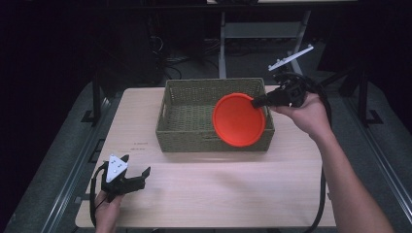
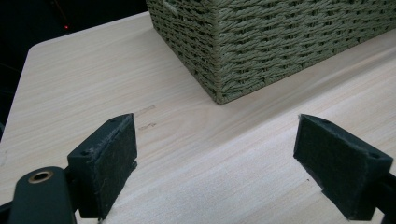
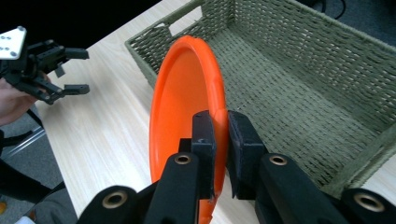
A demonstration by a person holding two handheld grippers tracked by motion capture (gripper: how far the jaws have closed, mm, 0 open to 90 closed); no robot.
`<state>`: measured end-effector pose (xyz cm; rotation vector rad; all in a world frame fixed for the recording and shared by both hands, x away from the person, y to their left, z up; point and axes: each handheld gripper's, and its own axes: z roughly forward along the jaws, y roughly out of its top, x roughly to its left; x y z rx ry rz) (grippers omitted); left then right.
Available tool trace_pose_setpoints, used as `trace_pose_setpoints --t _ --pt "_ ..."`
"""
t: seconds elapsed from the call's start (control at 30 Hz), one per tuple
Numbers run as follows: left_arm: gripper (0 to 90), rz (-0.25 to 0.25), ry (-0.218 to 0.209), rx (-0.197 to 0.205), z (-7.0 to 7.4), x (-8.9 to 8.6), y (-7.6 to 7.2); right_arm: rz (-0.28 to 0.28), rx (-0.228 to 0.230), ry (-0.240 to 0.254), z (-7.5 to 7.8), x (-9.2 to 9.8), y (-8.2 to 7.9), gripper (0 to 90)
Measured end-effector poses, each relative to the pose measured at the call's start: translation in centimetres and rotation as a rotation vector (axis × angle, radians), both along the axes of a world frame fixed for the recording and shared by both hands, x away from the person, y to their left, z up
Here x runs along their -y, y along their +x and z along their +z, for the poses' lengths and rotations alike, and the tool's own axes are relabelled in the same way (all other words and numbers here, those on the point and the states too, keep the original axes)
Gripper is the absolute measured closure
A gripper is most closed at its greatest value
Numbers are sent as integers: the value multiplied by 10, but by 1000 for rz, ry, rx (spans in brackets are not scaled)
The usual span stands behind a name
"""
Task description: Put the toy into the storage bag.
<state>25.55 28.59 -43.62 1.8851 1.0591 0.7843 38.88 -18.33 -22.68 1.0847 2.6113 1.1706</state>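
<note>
One orange plate (image 1: 239, 119) is all I have in hand, and judging by how things lie, the job of getting it into the woven basket (image 1: 187, 127) is roughly at its midpoint. My right claw (image 3: 221, 135) is clamped on the plate's rim, one jaw on each face, and it holds the plate on edge, tilted, above the basket's right end and its front wall. In the right gripper view the plate hangs over the front rim of the basket, with the woven floor showing beyond it and nothing lying on the part of that floor I can see. So the pickup and the carry look finished; what I judge is left is to bring the plate fully inside the walls, lower it toward the basket floor, tip it flat or lean it against a wall, and then part the jaws and lift away. My left claw (image 1: 136, 175) takes no part: it sits low over the bench (image 1: 218, 184), well apart from the basket toward the front left corner, with its jaws spread wide and nothing between them. In the left gripper view its pads (image 2: 108, 158) frame bare wood, with the basket's near corner ahead of them. I cannot tell whether the plate's lower edge touches the basket's front rim or merely passes just above it, so I would lower with care.
</note>
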Motion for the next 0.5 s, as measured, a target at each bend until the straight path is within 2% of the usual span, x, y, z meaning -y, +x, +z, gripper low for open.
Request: trace_pose_setpoints --t 0.37,0.5 --pt "128 -3 6 0 0 0 0 -25 -11 -16 5 -6 18 819" --pt "128 1 3 -3 0 -2 0 -35 -10 -3 7 -7 25 819"
